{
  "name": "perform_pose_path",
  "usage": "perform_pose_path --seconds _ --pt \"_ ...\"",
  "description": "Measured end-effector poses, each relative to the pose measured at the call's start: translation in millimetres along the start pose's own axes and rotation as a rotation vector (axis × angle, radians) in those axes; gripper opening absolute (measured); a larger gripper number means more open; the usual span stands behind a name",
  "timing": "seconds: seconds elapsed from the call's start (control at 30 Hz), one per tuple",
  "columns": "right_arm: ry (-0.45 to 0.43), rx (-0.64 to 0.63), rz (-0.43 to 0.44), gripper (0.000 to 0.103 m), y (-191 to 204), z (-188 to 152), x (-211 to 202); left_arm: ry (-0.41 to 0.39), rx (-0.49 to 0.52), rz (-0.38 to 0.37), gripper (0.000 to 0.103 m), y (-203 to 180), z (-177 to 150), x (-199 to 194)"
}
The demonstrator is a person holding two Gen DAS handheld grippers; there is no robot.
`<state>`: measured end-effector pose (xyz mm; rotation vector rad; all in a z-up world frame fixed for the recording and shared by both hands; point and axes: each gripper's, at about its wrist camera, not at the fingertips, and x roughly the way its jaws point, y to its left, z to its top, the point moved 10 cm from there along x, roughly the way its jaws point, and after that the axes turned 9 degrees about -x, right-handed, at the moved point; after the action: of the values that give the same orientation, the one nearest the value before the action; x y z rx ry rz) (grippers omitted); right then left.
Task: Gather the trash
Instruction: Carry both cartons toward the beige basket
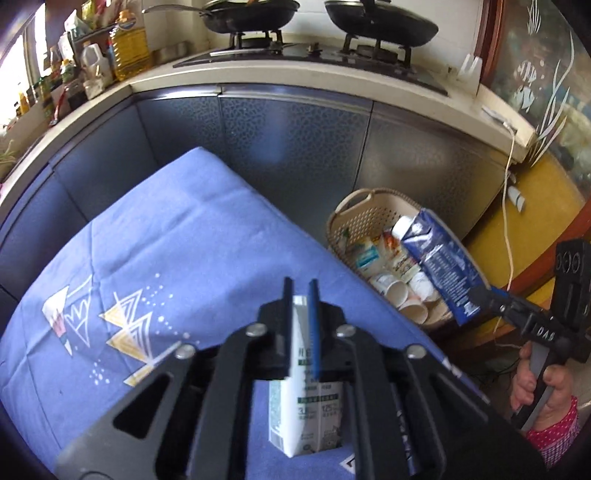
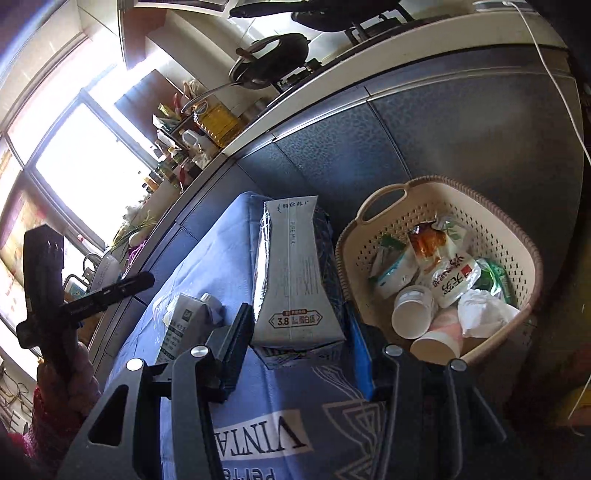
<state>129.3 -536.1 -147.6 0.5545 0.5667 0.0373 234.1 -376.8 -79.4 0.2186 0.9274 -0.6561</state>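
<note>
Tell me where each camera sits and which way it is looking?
Left wrist: on the left claw, looking down at the blue tablecloth; its fingers pinch a small milk carton; the right hand shows.
Right wrist: on the right claw, facing the beige basket; it grips a big milk carton; the left hand shows.
Both share the basket, tablecloth and cartons.

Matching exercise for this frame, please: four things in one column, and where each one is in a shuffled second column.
Things:
1. large milk carton
2. paper cups
3. frying pan
4. oil bottle

Places:
A. on the counter
B. in the basket
C. in the right gripper
D. on the stove

Pairs: 1-C, 2-B, 3-D, 4-A
</note>
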Motion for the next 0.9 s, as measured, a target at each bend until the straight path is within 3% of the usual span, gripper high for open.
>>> perform_pose_path --seconds 0.03,0.07,0.2,0.33,0.57,0.6,0.63,0.67,0.8,0.9 --pt "0.005 0.012 0.007 0.050 -3.0 -2.0 3.6 0.024 -0.001 0.022 0.052 5.2 -9.3 3.0" --pt "0.008 0.019 0.014 0.050 -5.1 -3.3 7.1 0.041 -0.006 0.024 0.066 8.1 -18.8 4.2" --pt "0.018 0.032 0.048 0.050 -4.2 -4.3 18.6 0.042 0.012 0.101 0.077 17.3 -42.5 6.0" --pt "0.021 0.011 0.081 0.050 8.5 -0.1 23.4 0.081 0.012 0.130 0.078 28.2 -64.5 15.0" --pt "0.016 0.001 0.107 0.050 20.4 1.0 25.4 0.122 -0.002 0.066 0.078 20.2 -86.8 32.7" --pt "0.017 0.001 0.108 0.050 20.7 0.3 25.4 0.122 0.001 0.064 0.075 19.1 -88.4 35.9" --pt "0.017 0.001 0.108 0.050 20.3 -0.1 25.3 0.122 -0.001 0.059 0.055 20.2 -88.7 39.6" --pt "0.017 0.001 0.108 0.050 19.6 -0.6 25.0 0.127 -0.008 0.052 0.051 22.0 -89.2 43.7" --pt "0.000 0.009 0.088 0.050 8.8 1.7 20.1 0.121 -0.044 0.000 0.050 18.0 -83.3 42.7" --pt "-0.032 0.038 0.056 0.050 -9.6 9.7 12.6 0.082 -0.023 -0.041 0.050 2.3 -61.2 34.2"
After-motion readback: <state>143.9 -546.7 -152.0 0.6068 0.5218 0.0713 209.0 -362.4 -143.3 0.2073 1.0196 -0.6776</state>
